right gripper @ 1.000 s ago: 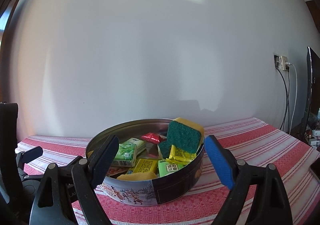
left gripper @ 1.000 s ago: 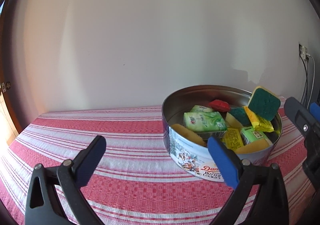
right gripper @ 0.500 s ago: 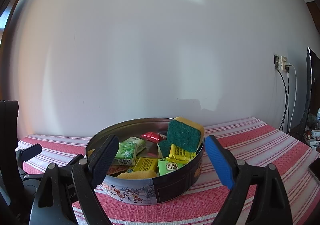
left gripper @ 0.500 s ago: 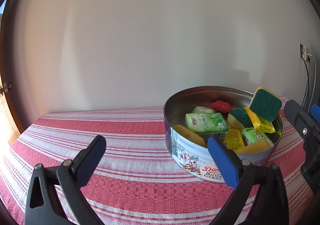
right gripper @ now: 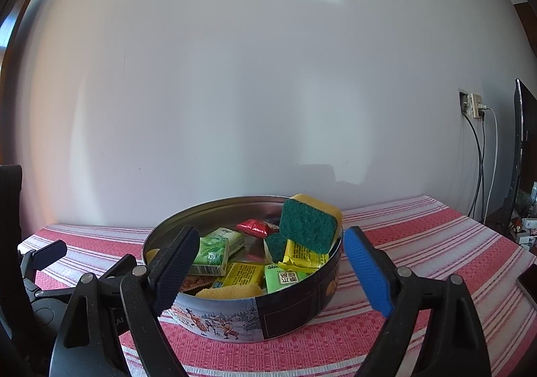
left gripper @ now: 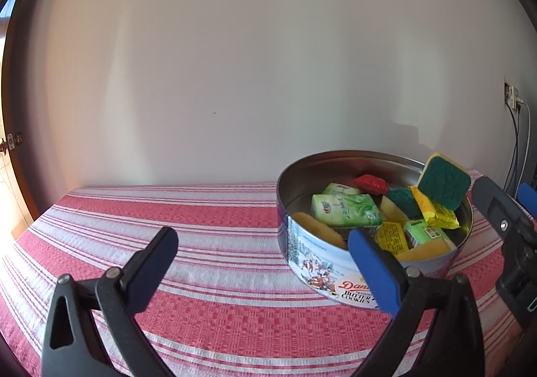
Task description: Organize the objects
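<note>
A round butter-cookie tin (left gripper: 315,273) (right gripper: 288,313) stands on the red-and-white striped tablecloth. It holds a green-and-yellow sponge (left gripper: 443,182) (right gripper: 308,226) leaning on its rim, green tissue packs (left gripper: 345,209) (right gripper: 214,249), yellow and green packets (right gripper: 241,274) and a red packet (left gripper: 371,183) (right gripper: 255,226). My left gripper (left gripper: 263,263) is open and empty, low in front of the tin's left side. My right gripper (right gripper: 268,263) is open and empty, its jaws straddling the tin from the near side without touching.
A white wall stands close behind the table. A wall socket with hanging cables (right gripper: 476,155) and a dark screen edge (right gripper: 523,155) are at the far right. The striped cloth (left gripper: 167,219) stretches to the left of the tin.
The left wrist view has drifted slightly, so the tin sits a little further right and lower. Both grippers stay open. Nothing in the tin has moved.
</note>
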A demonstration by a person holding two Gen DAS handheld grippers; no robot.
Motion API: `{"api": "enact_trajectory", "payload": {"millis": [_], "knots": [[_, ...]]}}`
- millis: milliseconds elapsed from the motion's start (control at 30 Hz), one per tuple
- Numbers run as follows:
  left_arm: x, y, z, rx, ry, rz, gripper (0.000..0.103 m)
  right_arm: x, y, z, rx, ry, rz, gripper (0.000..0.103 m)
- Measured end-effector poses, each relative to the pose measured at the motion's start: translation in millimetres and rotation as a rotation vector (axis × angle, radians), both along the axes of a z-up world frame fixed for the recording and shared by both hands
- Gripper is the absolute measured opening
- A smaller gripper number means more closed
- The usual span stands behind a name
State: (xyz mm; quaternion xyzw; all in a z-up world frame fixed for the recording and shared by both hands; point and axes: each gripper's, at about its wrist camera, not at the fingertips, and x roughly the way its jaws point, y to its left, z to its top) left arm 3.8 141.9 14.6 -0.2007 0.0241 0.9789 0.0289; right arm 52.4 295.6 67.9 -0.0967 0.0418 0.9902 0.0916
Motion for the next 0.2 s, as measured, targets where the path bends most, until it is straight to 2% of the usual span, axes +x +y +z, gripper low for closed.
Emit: {"api": "enact_trajectory", "payload": {"millis": [200], "knots": [[-4.1,-4.6,-2.2,0.016,-0.026,0.015,0.103,0.0,-0.1,-0.2,-0.001,-0.003,0.000,0.090]]}}
